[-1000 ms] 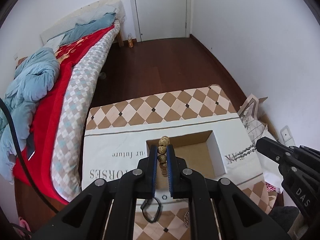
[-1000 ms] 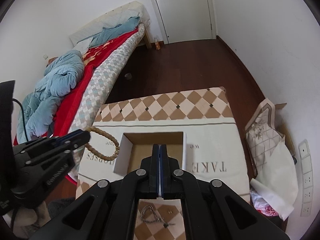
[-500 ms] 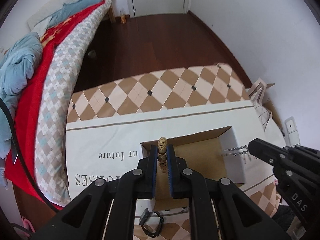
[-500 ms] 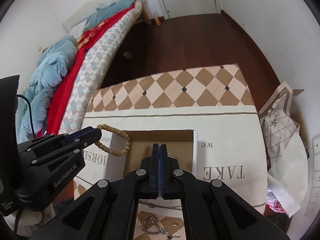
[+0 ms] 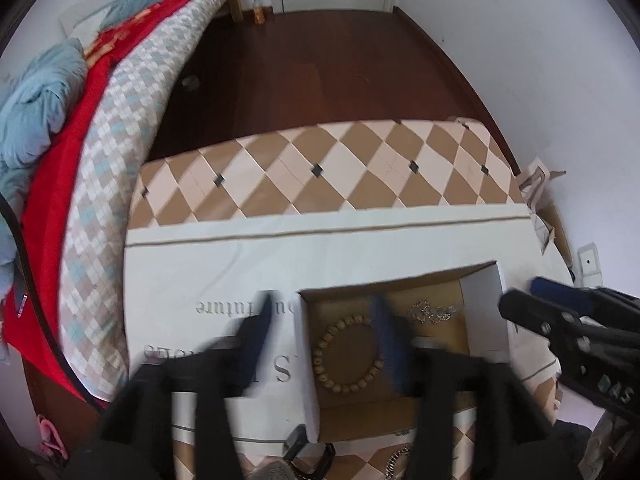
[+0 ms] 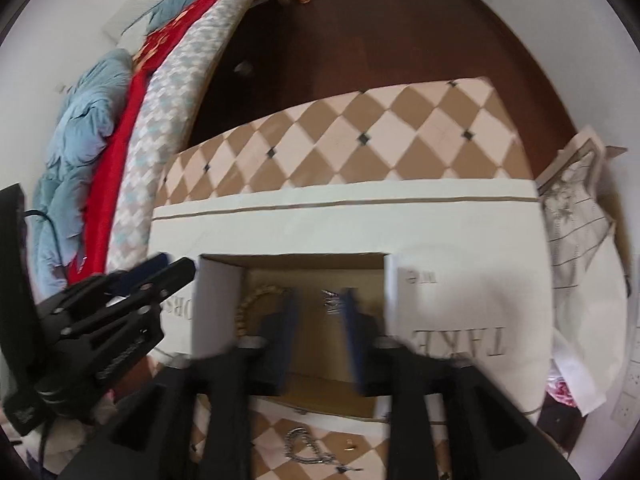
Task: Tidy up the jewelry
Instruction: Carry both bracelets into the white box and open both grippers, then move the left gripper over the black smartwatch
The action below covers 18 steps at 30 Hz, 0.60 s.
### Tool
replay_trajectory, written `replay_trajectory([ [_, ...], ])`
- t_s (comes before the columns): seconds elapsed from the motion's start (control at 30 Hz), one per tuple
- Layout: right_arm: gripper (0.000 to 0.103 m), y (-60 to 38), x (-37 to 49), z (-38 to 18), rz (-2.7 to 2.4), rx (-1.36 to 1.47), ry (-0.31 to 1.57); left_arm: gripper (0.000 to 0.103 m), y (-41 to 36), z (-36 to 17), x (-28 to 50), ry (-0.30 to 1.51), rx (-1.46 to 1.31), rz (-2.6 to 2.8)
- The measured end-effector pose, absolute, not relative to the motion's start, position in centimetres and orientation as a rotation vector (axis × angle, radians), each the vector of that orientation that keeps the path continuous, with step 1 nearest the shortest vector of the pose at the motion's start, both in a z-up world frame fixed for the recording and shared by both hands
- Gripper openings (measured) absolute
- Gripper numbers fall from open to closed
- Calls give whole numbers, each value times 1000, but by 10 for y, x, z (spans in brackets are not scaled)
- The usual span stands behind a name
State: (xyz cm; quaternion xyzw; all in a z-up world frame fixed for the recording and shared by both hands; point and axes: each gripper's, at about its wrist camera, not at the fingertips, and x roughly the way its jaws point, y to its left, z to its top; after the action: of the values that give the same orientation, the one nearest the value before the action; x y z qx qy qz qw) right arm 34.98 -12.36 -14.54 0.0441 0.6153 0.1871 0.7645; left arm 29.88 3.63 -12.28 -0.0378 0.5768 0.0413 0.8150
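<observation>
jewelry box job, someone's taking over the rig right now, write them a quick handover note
Left gripper: jaws opening, nothing between them, above the box.
Right gripper: jaws opening, nothing held, also over the box.
In the box: wooden bead bracelet lying flat on the cardboard floor, silver chain beside it toward the far right corner.
Done: those two pieces are in.
Left: on the checkered cloth in front of the box, a silver chain bracelet, a small gold piece and a black watch are not yet in the box.
</observation>
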Motion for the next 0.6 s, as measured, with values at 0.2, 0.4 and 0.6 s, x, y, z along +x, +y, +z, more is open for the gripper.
replay_trajectory([
  [0.2, 82, -129, 331, -136, 273, -81, 1289, 102, 45, -113, 292, 1190, -17, 184],
  [0.4, 102, -128, 300, -150, 160, -246, 1278, 103, 53, -111, 265, 1132, 26, 279],
  [0.6, 103, -130, 273, -157, 144, -215, 1257, 103, 56, -108, 236, 1095, 14, 305],
])
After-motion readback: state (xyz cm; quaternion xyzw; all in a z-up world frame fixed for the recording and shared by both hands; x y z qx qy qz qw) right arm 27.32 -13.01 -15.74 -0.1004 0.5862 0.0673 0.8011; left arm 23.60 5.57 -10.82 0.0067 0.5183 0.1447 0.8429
